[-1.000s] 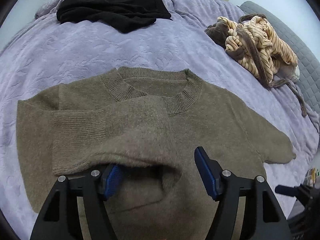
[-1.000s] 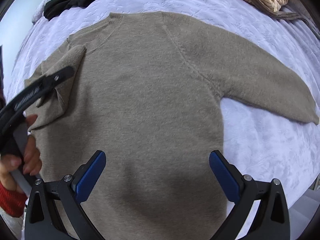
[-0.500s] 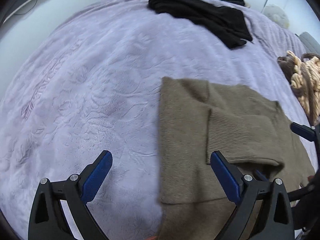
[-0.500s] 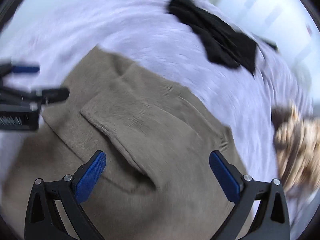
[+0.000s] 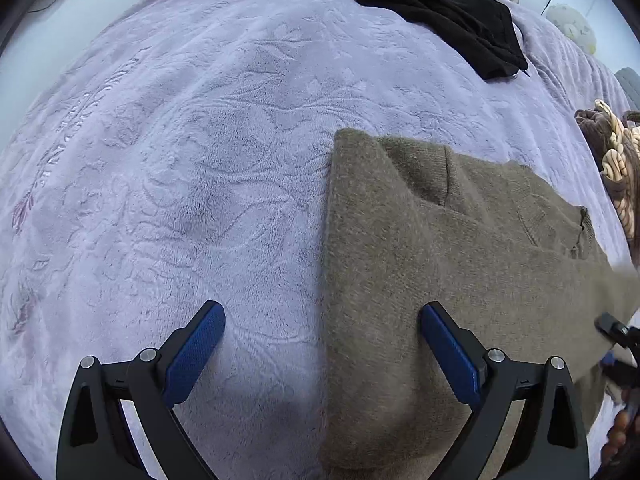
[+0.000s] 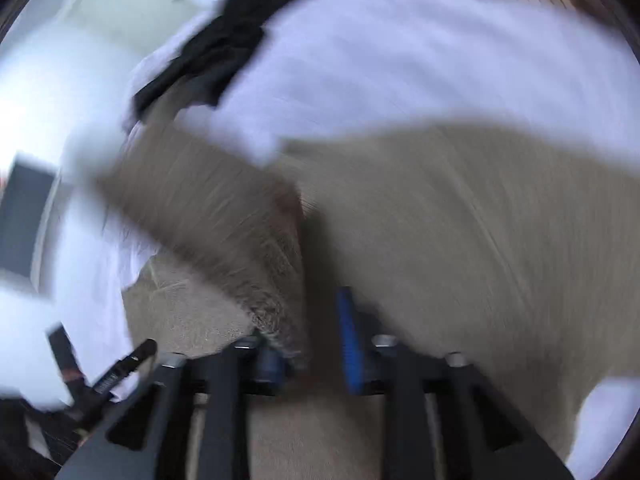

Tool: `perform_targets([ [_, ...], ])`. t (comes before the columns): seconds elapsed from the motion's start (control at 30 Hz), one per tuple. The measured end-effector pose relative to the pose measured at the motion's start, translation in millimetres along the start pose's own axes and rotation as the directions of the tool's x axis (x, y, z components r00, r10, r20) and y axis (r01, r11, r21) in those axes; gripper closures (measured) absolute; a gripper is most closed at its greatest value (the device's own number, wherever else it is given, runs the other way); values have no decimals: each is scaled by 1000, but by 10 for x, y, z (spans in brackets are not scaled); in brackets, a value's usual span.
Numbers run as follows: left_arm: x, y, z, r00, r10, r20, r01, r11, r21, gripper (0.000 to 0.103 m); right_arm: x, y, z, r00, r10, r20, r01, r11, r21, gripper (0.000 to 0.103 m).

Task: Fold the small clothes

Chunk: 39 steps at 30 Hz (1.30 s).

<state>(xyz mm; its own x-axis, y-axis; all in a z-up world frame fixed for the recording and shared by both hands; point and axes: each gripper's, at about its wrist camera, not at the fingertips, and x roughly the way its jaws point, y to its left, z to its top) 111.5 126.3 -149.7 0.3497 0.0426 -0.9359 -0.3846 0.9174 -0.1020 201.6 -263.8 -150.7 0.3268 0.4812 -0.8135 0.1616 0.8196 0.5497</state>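
An olive-brown knit sweater (image 5: pixel 440 260) lies flat on a lilac bed cover (image 5: pixel 180 160), its left sleeve folded in over the body. My left gripper (image 5: pixel 320 344) is open, pointing steeply down. It straddles the sweater's straight left edge with one pad over the cover and one over the knit, holding nothing. The right wrist view is heavily blurred. In it my right gripper (image 6: pixel 312 348) is closing around a raised fold of the sweater (image 6: pixel 460 220). The fold sits against the left pad, and a dark gap still shows beside the right pad.
A black garment (image 5: pixel 420 12) lies at the far side of the bed. A heap of brown and cream striped cloth (image 5: pixel 616 160) sits at the right edge. Part of the other gripper (image 5: pixel 616 332) shows low on the right. Bare bed cover spreads to the left.
My left gripper let go of the folded sleeve, opened wide and slid left to the sweater's edge. My right gripper swung fast across the sweater and its jaws narrowed around a fold.
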Motion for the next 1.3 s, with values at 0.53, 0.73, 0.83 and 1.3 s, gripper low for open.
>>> perform_targets([
  [0.53, 148, -59, 71, 998, 57, -13, -56, 997, 48, 4, -27, -340, 175, 1000, 4, -10, -3, 999, 52, 94],
  [0.73, -29, 60, 81, 998, -32, -45, 33, 999, 31, 4, -302, -423, 56, 999, 34, -21, -33, 998, 49, 57],
  [0.83, -68, 84, 4, 984, -156, -88, 157, 988, 4, 5, -446, -503, -95, 997, 73, -39, -71, 997, 42, 50],
  [1.3, -55, 205, 56, 941, -314, -124, 325, 943, 74, 93, -124, -166, -834, 960, 163, -229, -174, 984, -30, 50],
])
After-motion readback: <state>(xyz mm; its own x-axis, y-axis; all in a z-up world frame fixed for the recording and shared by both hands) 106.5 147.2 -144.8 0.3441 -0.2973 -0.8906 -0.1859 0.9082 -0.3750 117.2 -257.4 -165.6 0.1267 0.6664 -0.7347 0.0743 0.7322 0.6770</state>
